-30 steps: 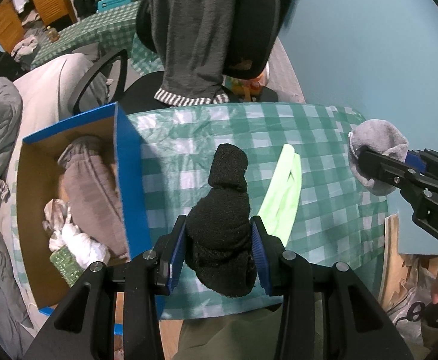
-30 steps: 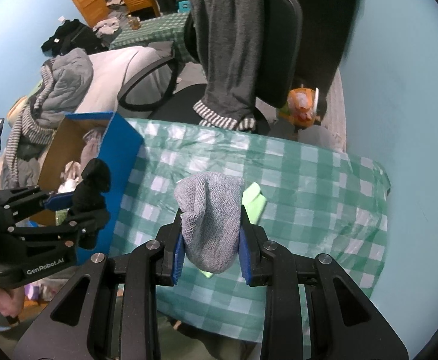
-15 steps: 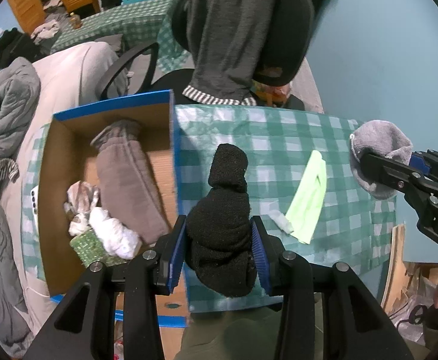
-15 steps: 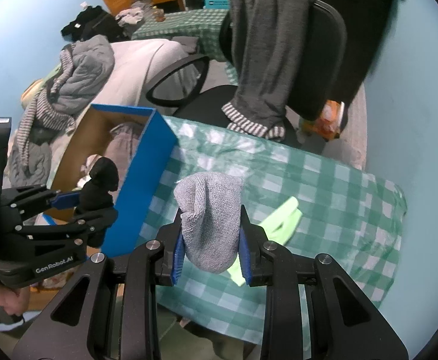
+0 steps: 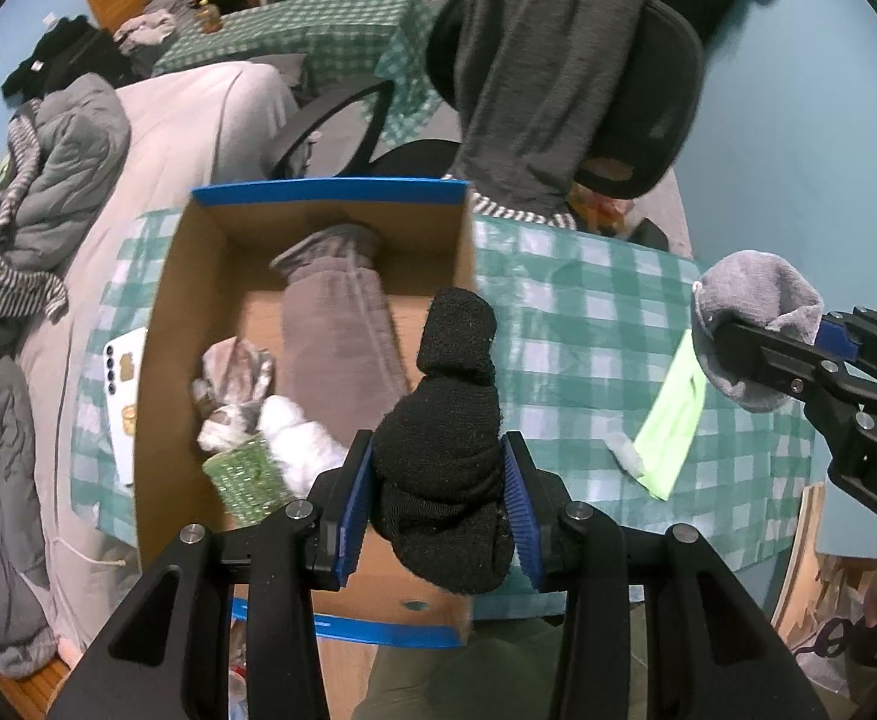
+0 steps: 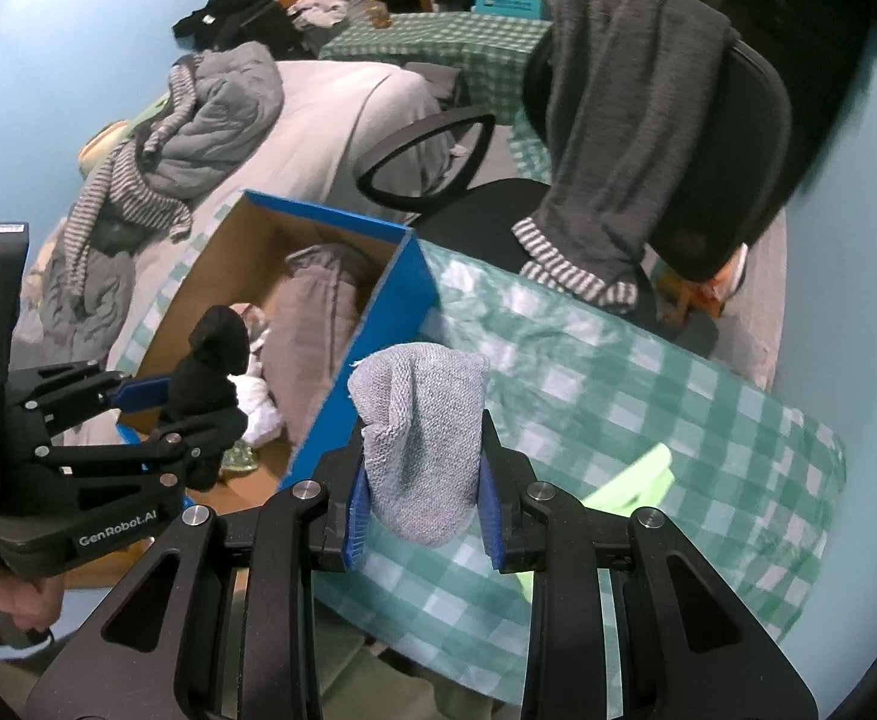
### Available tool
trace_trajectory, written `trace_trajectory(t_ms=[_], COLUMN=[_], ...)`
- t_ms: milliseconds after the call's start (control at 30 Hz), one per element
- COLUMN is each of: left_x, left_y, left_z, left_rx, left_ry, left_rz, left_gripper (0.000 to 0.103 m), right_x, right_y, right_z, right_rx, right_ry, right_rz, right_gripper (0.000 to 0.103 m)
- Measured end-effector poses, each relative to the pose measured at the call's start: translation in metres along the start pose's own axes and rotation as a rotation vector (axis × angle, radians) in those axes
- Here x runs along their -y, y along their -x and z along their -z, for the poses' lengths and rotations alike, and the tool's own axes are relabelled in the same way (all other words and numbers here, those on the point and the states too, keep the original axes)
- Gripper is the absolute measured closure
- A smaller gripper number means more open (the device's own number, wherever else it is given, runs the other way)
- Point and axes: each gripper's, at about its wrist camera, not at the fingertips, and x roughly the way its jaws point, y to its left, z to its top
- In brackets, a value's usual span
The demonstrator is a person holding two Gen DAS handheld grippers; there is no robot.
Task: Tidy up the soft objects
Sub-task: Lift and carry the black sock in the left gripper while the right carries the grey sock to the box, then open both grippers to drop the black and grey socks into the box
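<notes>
Left gripper (image 5: 438, 504) clamps a rolled black sock (image 5: 444, 456), hanging over the near right corner of the open cardboard box (image 5: 198, 276) with blue outside walls. Right gripper (image 6: 423, 507) squeezes a rolled grey sock (image 6: 420, 438) above the green checked tablecloth (image 6: 648, 396), just right of the box. In the box: brown cloth (image 5: 336, 336), white bundle (image 5: 300, 438); a lime-green strip (image 5: 672, 426) lies flat on the tablecloth.
</notes>
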Motion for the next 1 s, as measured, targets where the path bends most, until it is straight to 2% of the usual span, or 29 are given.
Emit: trace_trajectory(t_ms=[467, 1000], left_x=[-0.072, -0.113], left_y=[-0.008, -0.043], left_z=[0.006, 0.007], left_rx=[-0.03, -0.087], left_ry=[0.127, 0.195], left_rz=[-0.039, 0.005], left_gripper=[0.061, 0.061], right_x=[-0.056, -0.093], right_y=[-0.049, -0.105], right_z=[-0.029, -0.041], right_rx=[-0.055, -0.157], right_ry=[0.078, 0.119], right_rz=[-0.078, -0.119], right_gripper=[0.074, 0.074])
